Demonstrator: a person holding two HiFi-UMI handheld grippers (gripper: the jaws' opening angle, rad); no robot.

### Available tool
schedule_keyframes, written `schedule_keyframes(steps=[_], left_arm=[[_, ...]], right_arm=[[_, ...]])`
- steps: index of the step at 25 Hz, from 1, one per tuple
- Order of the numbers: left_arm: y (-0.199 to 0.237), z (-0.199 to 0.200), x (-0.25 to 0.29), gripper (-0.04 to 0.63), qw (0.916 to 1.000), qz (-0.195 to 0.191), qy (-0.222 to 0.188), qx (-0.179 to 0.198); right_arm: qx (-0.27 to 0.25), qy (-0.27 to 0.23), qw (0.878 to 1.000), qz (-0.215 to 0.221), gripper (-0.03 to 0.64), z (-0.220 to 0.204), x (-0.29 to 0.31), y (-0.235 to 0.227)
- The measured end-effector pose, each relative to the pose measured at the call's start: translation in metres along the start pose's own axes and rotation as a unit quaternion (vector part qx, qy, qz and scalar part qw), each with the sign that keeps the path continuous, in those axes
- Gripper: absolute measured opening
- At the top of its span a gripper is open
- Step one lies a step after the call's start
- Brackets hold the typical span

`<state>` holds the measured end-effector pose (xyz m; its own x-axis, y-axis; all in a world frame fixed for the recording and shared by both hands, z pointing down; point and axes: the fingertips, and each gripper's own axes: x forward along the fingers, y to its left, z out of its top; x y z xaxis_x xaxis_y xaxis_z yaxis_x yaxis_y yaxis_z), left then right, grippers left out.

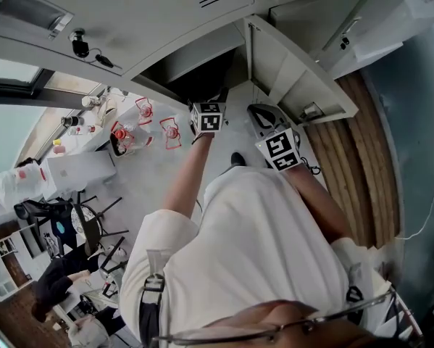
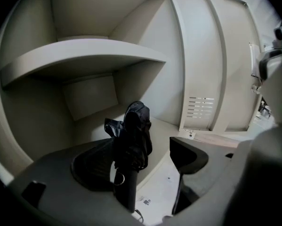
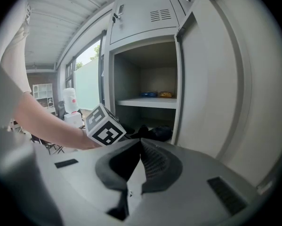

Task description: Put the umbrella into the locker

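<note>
Folded black umbrella [image 2: 133, 135] inside the open locker [image 2: 89, 95], between the spread jaws of the left gripper [image 2: 138, 149].

Just outside the locker, by its open door [image 3: 206, 79], the right gripper [image 3: 141, 142] has its jaws closed together on nothing. The left gripper reaches into the locker's lower compartment, jaws wide apart; the umbrella rests on the locker floor close to the left jaw, clear of the right. The locker's shelf [image 2: 84, 55] lies above.
</note>
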<state>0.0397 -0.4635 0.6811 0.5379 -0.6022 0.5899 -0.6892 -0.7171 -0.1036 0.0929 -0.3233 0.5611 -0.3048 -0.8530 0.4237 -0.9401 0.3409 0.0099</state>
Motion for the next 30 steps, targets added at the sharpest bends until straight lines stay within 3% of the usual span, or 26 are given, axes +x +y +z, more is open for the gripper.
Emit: schedule_keyframes(steps=[7,14,25,30], left_arm=[[0.001,-0.012,-0.022,0.36,0.9992,0.009,-0.015,-0.035],[0.0,-0.045,-0.046,0.359,0.9966,0.043,-0.017,-0.069],[-0.002,-0.082,-0.048,0.357,0.9812,0.065,0.011,-0.181],[-0.004,-0.081,-0.038,0.35,0.977,0.066,0.007,-0.202]], right_arm=[[-0.007,-0.001,1.0,0.023,0.006,0.0,0.002,0.013],[-0.016,0.0,0.999,0.044,0.006,-0.001,0.006,0.029],[-0.02,0.012,0.999,0.043,0.006,-0.012,-0.003,0.028],[-0.02,0.018,0.999,0.041,0.006,-0.018,-0.007,0.025]])
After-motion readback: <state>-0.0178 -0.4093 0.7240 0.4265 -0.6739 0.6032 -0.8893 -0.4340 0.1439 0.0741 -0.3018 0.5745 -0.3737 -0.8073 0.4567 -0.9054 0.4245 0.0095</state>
